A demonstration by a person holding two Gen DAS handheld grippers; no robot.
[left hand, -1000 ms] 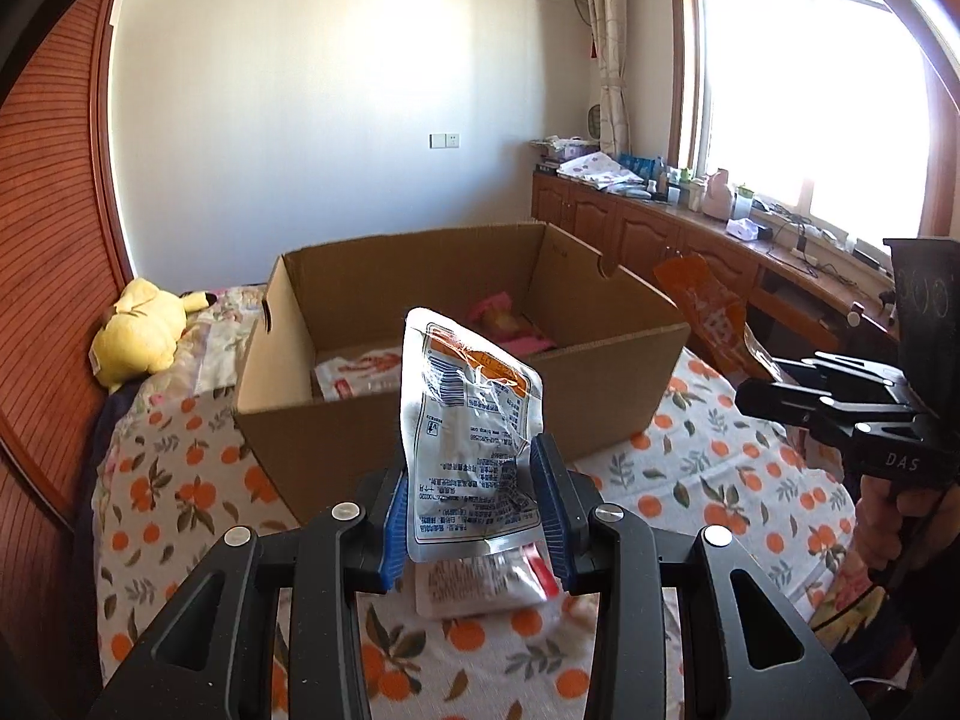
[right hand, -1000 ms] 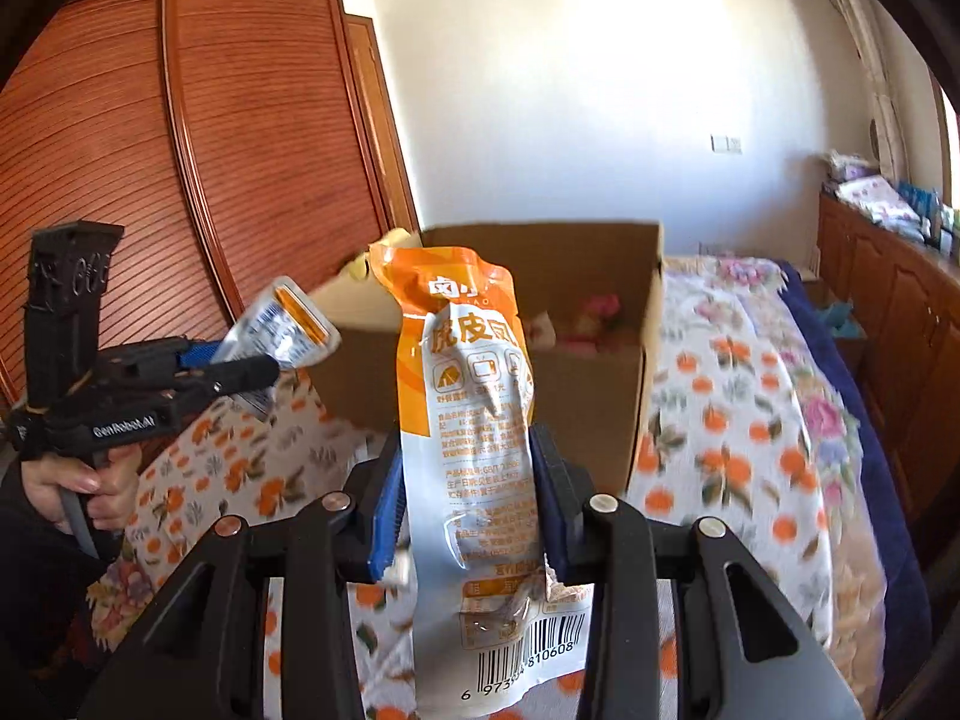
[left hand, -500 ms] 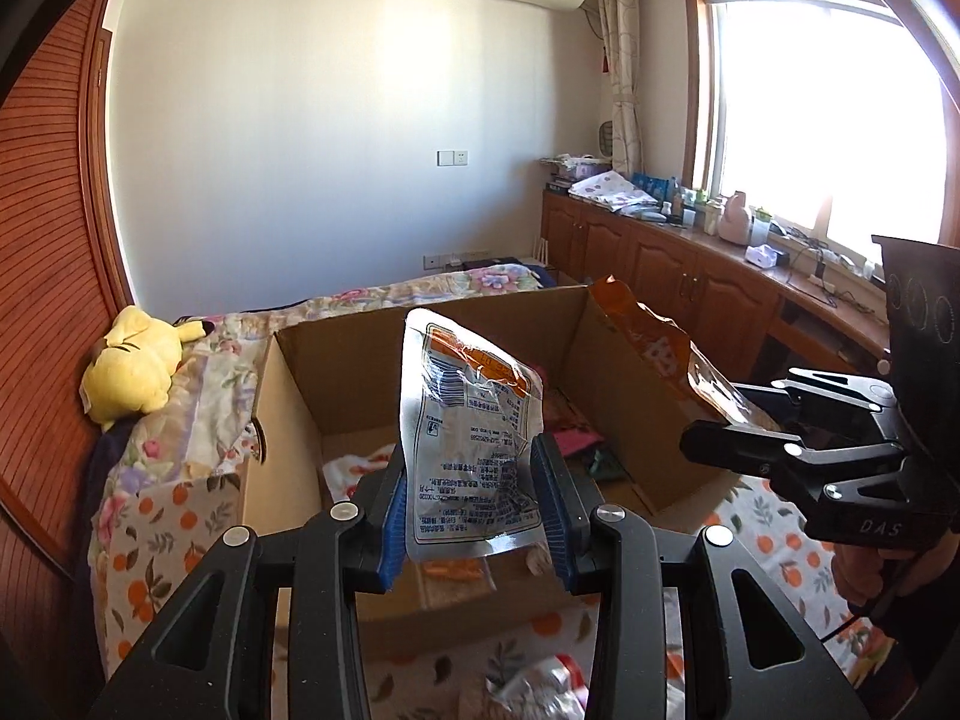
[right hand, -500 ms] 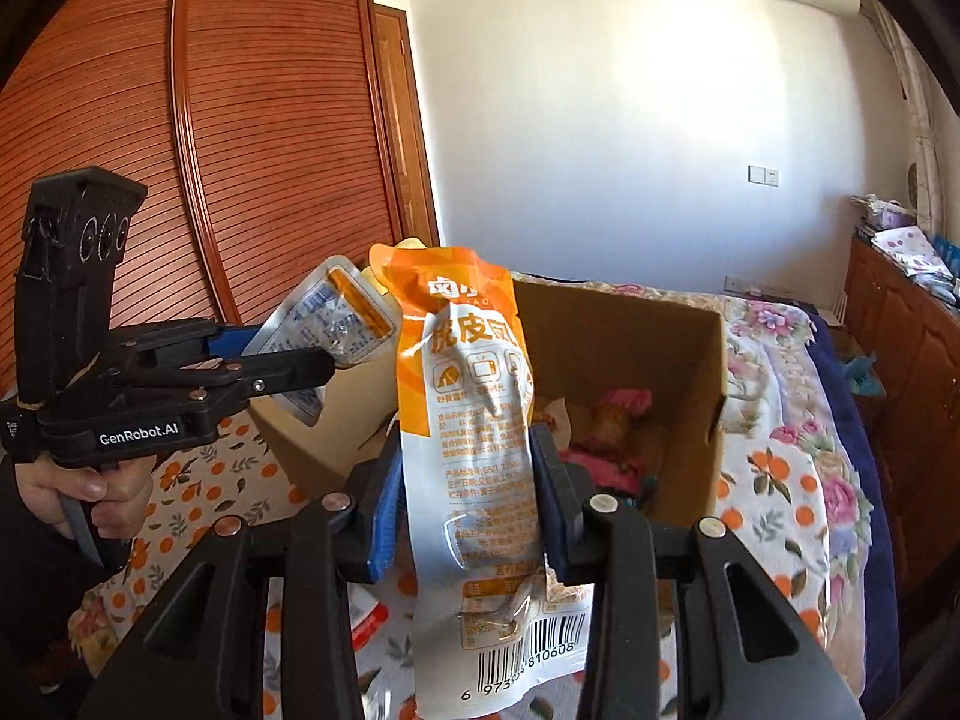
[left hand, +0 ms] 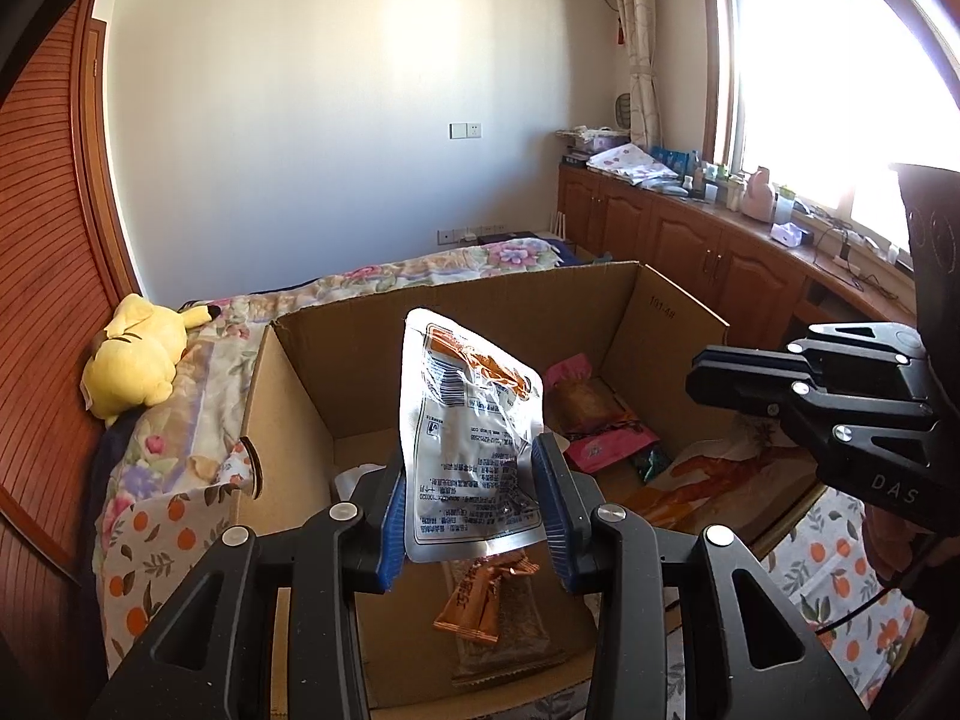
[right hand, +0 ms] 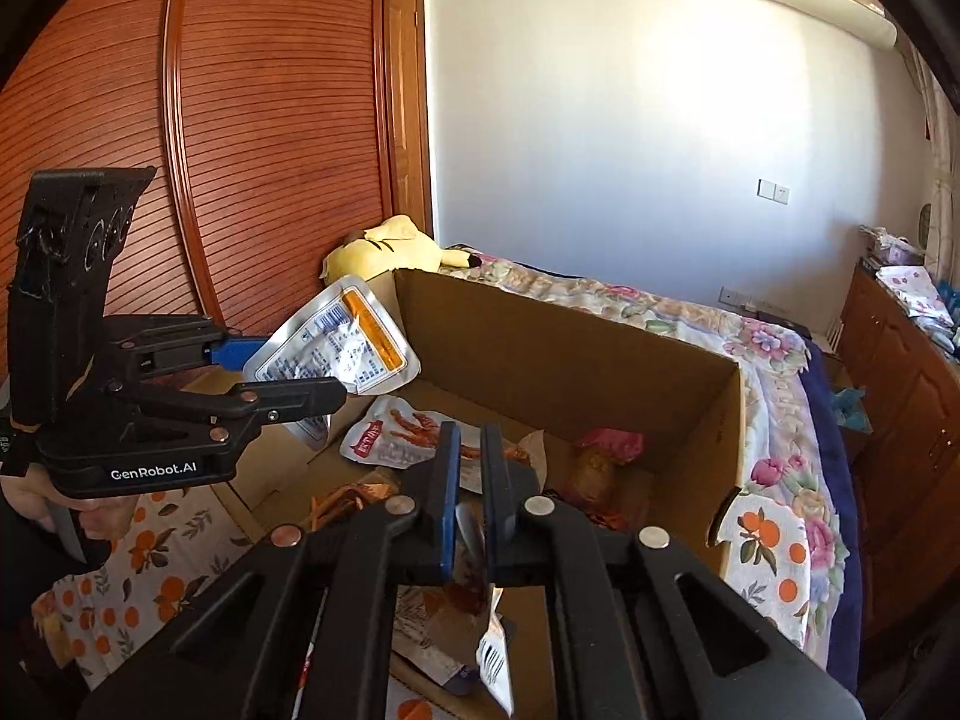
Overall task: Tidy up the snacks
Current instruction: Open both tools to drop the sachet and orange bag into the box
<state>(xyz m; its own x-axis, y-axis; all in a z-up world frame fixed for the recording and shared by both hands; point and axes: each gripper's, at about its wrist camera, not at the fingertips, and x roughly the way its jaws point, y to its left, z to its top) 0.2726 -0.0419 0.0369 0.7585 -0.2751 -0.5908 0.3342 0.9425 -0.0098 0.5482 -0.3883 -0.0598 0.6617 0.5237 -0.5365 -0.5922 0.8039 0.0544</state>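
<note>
**Ana:** Between the blue pads of the left gripper (left hand: 474,501) stands a silver snack pouch (left hand: 471,438), pinched at its lower half. Its long axis runs up and down, the top leaning a little left, printed back toward the camera. The print is too small to read.

**Ben:** And where is it?

**Ana:** Above the near part of the open cardboard box (left hand: 678,312), which sits on a bed with an orange-print sheet (left hand: 135,546). The gripper points forward and downward into the box.

**Ben:** The other claw?

**Ana:** The right gripper (right hand: 471,480) has its jaws pressed almost together over the box, with nothing clearly pinched. An orange pouch (left hand: 714,474) lies flat on the box floor below it, by a pink packet (left hand: 600,450) and an orange-and-brown packet (left hand: 492,600) nearer the front wall.

**Ben:** Any writing?

**Ana:** "GenRobot.AI" on the left gripper's side, "DAS" on the right one's, and a stamp like "101-4#" inside the box's right wall. Farther off, a yellow plush toy (left hand: 135,360) lies by the wooden wardrobe (right hand: 270,120).
</note>
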